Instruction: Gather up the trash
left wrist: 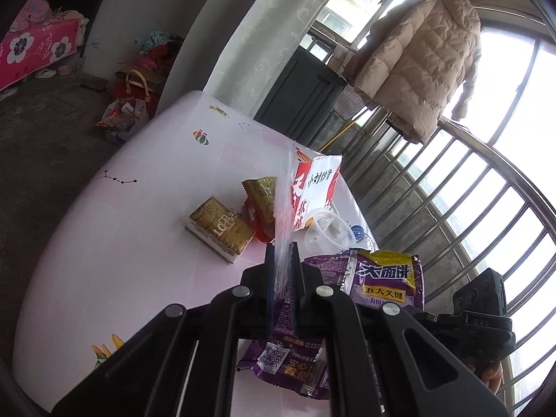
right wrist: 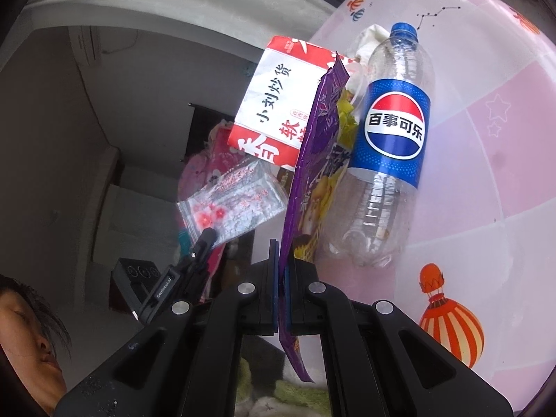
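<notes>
Left gripper (left wrist: 282,253): clamped on small clear zip bag (left wrist: 282,215), lifted above pink table (left wrist: 139,215). Right gripper (right wrist: 281,253): clamped on purple noodle wrapper (right wrist: 314,160), beside empty Pepsi bottle (right wrist: 389,146) lying on table.

We see a glossy, smooth plastic cloth on the bench (right wrist: 504,180) and a clear ribbed plastic bottle (right wrist: 389,160). The purple wrapper (right wrist: 312,160) looks like shiny crinkled foil, the small bag (right wrist: 239,201) thin transparent film.
</notes>
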`<action>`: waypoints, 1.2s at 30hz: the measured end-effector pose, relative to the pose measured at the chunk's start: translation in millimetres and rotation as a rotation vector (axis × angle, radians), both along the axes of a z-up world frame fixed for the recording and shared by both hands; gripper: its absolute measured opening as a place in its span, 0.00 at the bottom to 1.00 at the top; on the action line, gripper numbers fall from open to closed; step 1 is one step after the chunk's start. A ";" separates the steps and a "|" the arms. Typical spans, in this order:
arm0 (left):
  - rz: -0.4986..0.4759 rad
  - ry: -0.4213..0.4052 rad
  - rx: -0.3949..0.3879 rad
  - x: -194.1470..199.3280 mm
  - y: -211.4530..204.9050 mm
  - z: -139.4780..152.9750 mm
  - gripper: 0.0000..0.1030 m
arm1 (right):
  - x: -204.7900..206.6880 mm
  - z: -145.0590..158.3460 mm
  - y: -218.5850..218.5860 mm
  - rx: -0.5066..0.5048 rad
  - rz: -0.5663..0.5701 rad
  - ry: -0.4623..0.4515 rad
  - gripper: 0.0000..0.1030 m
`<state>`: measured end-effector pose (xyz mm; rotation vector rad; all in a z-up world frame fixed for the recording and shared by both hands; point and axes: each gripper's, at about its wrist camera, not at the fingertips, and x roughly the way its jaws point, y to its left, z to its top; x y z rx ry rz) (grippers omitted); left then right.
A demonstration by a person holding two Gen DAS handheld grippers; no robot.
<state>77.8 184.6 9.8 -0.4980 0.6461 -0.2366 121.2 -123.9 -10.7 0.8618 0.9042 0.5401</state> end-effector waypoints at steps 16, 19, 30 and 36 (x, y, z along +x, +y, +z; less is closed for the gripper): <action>0.008 -0.048 0.032 -24.2 0.4 24.3 0.06 | -4.4 18.4 3.8 0.019 0.025 -0.084 0.01; 0.002 -0.055 0.035 -29.0 -2.2 29.8 0.06 | -7.9 17.5 -4.5 0.026 0.019 -0.096 0.01; -0.042 -0.113 0.052 -49.8 -25.6 54.9 0.06 | -18.2 23.9 -25.7 0.049 -0.038 -0.161 0.01; -0.103 -0.149 0.061 -49.9 -49.2 68.6 0.06 | -33.1 28.0 -46.9 0.062 -0.093 -0.201 0.01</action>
